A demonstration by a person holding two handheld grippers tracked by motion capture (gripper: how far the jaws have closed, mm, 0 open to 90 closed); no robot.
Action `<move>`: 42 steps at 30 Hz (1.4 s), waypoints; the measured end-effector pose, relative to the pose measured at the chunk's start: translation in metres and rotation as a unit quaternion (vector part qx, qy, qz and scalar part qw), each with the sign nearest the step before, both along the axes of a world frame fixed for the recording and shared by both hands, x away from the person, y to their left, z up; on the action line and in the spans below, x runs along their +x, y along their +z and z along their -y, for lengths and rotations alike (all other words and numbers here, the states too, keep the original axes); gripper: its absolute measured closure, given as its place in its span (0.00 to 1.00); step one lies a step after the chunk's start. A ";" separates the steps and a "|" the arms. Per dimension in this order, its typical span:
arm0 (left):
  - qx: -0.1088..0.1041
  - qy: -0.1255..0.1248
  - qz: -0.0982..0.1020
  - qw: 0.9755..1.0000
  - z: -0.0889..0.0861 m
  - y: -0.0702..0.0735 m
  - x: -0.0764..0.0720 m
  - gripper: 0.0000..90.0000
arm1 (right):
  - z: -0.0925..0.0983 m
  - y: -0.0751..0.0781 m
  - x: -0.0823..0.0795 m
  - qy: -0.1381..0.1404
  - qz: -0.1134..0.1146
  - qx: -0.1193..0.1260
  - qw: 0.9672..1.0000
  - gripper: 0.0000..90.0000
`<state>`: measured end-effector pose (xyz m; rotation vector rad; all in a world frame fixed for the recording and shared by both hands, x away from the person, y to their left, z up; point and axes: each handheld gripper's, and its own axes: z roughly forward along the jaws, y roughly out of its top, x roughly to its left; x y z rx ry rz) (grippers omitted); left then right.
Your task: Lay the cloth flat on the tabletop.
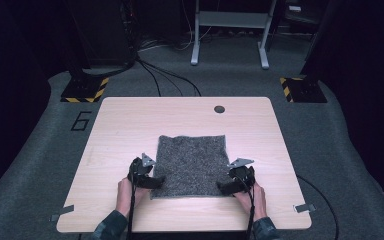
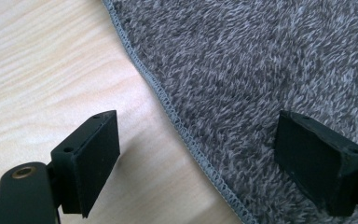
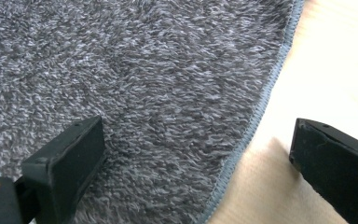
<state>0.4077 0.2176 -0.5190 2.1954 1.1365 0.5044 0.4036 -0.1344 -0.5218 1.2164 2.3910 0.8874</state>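
Here, the grey cloth's (image 1: 192,164) stitched edges are straddled by the left gripper (image 2: 198,154) and right gripper (image 3: 196,158); both pairs of jaws are spread wide, nothing being grasped.

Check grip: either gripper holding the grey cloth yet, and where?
Nothing held. The left gripper and the right gripper are both open, each straddling a side hem of the grey cloth near its front corners.

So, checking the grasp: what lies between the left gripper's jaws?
In the left gripper view, the towel's stitched edge and bare table; the jaws straddle it.
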 end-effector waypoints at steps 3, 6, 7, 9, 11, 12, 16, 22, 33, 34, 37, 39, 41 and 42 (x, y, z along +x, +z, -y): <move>-0.003 -0.002 -0.003 1.000 0.001 0.000 -0.004 0.16 | 0.000 0.000 -0.003 -0.002 0.000 0.002 1.000 0.04; -0.003 -0.002 -0.001 1.000 0.001 0.000 -0.010 0.16 | 0.000 0.000 -0.007 0.000 -0.005 0.000 1.000 0.04; 0.001 -0.004 0.000 1.000 0.000 0.000 -0.012 0.16 | 0.001 0.000 -0.008 0.003 -0.001 -0.002 1.000 0.04; -0.002 -0.005 -0.002 1.000 0.000 0.000 -0.015 0.16 | 0.001 0.000 -0.013 0.003 -0.003 -0.001 1.000 0.04; 0.000 -0.009 -0.004 1.000 0.000 0.001 -0.016 0.16 | 0.001 0.000 -0.015 0.003 -0.002 -0.001 1.000 0.04; 0.000 -0.005 -0.001 1.000 -0.001 0.001 -0.017 0.15 | 0.002 0.000 -0.018 0.009 -0.002 0.000 1.000 0.04; -0.017 0.004 -0.004 1.000 -0.009 0.011 -0.015 0.12 | 0.004 0.002 -0.019 0.008 -0.006 0.021 1.000 0.03; -0.035 0.015 -0.005 0.999 -0.022 0.025 -0.005 0.11 | 0.001 0.015 -0.020 0.013 0.007 0.021 1.000 0.03; -0.073 0.029 -0.017 0.997 -0.031 0.040 0.026 0.10 | -0.016 0.029 -0.018 0.036 0.011 0.037 0.999 0.03; -0.078 0.029 -0.020 0.996 -0.030 0.042 0.030 0.10 | -0.018 0.030 -0.018 0.037 0.011 0.039 0.998 0.03; -0.075 0.032 -0.015 0.997 -0.029 0.044 0.038 0.10 | -0.023 0.031 -0.017 0.044 0.012 0.039 0.998 0.03; -0.075 0.032 -0.014 0.997 -0.028 0.045 0.046 0.10 | -0.029 0.031 -0.016 0.051 0.013 0.044 0.998 0.03; -0.078 0.027 -0.020 0.996 -0.027 0.046 0.056 0.10 | -0.034 0.032 -0.016 0.055 0.013 0.046 0.997 0.03; -0.079 0.032 -0.018 0.996 -0.026 0.046 0.062 0.10 | -0.039 0.032 -0.017 0.059 0.013 0.050 0.997 0.03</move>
